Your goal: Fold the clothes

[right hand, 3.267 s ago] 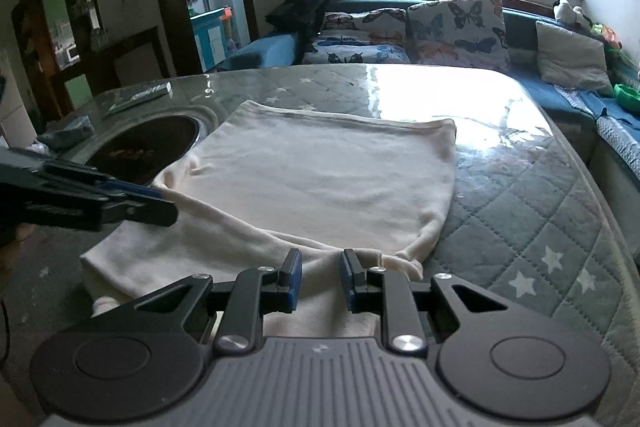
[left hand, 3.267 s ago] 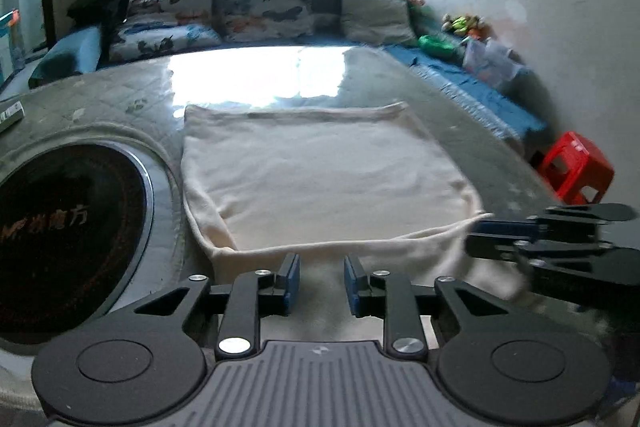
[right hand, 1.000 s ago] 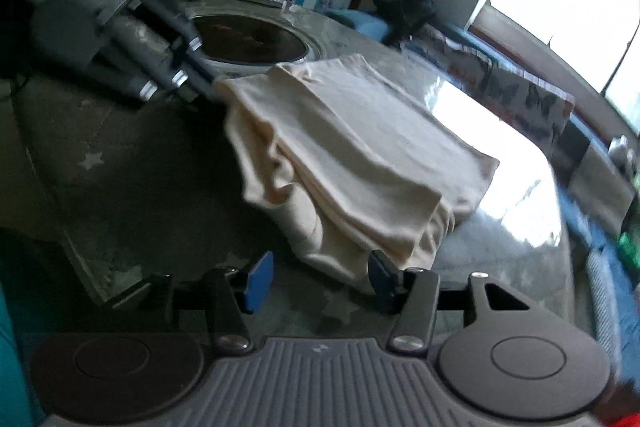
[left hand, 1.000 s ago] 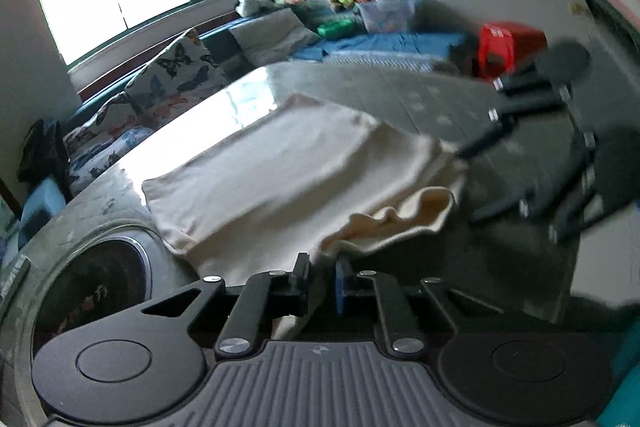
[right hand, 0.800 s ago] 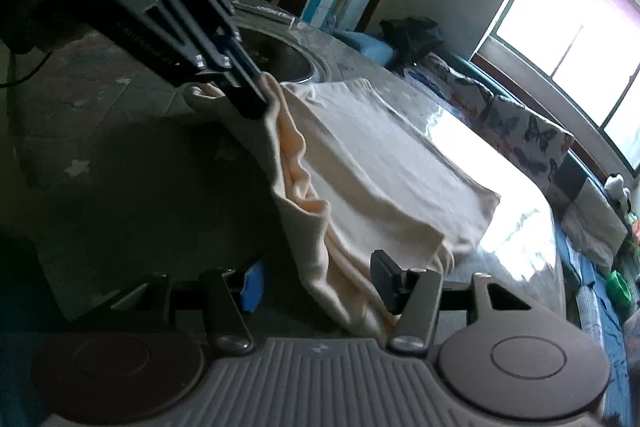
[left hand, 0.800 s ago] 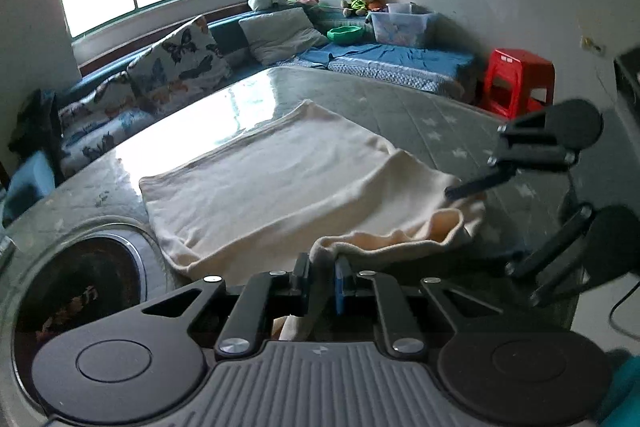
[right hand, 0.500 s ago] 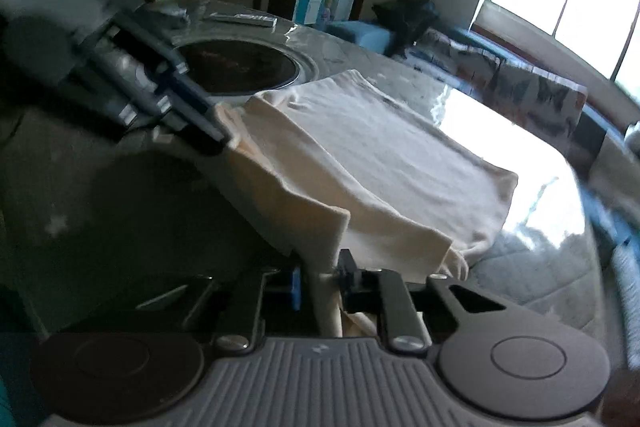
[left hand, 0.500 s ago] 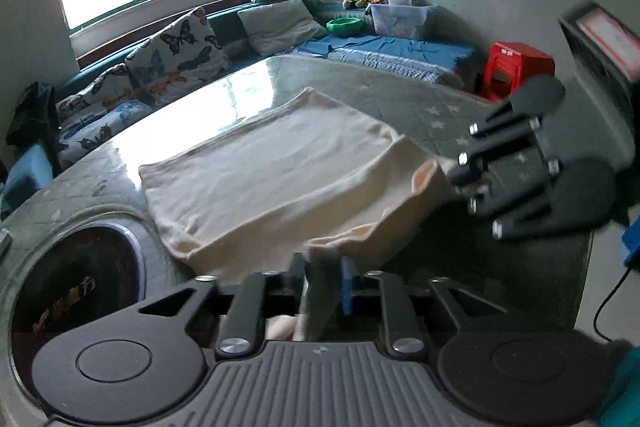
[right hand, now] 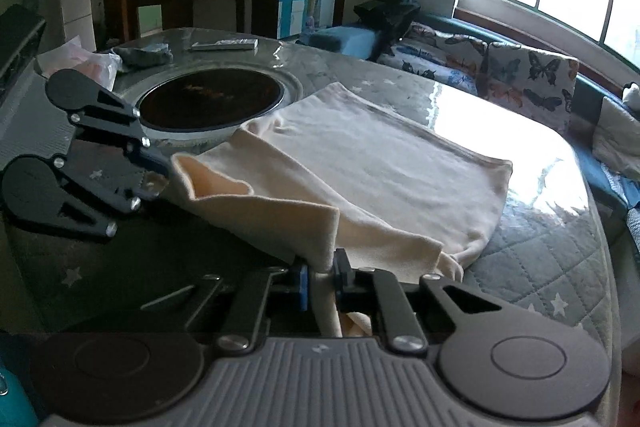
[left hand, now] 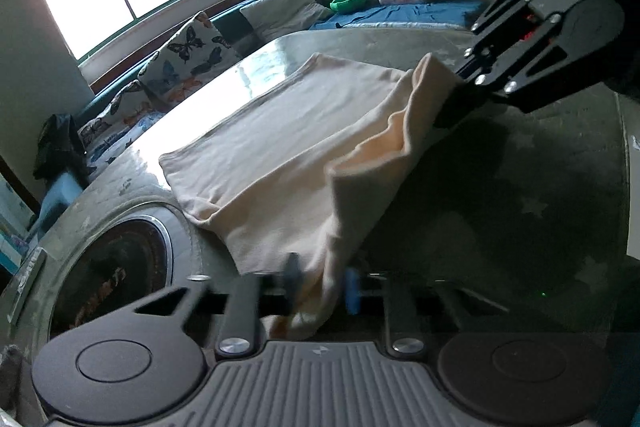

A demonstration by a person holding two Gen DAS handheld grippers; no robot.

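Note:
A cream garment (left hand: 280, 139) lies flat on the quilted table (left hand: 540, 187), with its near edge lifted and stretched taut between both grippers. My left gripper (left hand: 322, 287) is shut on one near corner, and the cloth hangs down between its blue pads. My right gripper (left hand: 452, 107) shows at the upper right, holding the other raised corner. In the right wrist view, the right gripper (right hand: 321, 277) pinches a fold of the garment (right hand: 380, 163). The left gripper (right hand: 160, 175) holds the far corner at the left. The far half rests on the table (right hand: 540, 259).
A round dark cooktop (right hand: 208, 99) is set into the table left of the garment, also visible as the cooktop (left hand: 108, 279). A remote (right hand: 224, 45), a grey rag (right hand: 142, 53) and a plastic bag (right hand: 80, 61) lie behind it. Butterfly cushions (right hand: 532, 75) line the sofa under the window.
The right gripper went from open beside the cloth to shut on it. Both grippers raised the near edge off the table and pulled it taut between them.

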